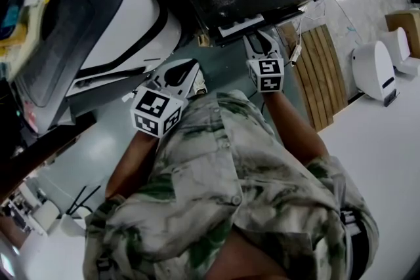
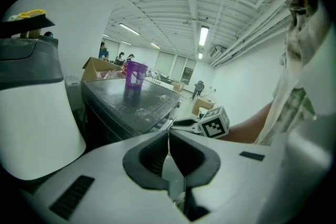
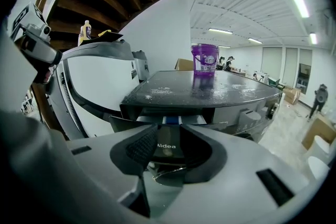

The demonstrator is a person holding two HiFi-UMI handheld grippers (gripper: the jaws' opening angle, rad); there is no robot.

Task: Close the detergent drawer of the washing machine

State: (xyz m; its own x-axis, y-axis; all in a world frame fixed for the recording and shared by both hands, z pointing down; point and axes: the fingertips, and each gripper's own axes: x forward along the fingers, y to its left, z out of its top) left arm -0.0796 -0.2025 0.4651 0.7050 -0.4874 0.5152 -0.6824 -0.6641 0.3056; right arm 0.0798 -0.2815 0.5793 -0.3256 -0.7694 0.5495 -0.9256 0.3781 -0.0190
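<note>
Right gripper view: the right gripper (image 3: pixel 169 126) has its jaws spread wide and grips nothing. The pulled-out detergent drawer (image 3: pixel 167 147) shows in the gap between them at lower centre, under the dark top of the washing machine (image 3: pixel 210 93). In the left gripper view, the left gripper (image 2: pixel 168 136) sits low in the frame, jaws pressed together with nothing between them.

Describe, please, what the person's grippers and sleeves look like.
The left gripper and right gripper both have smooth white shells with dark grey ribbed pads. Each carries a white cube printed with black square markers. The person wears a short-sleeved pale shirt with a green leafy pattern.
</note>
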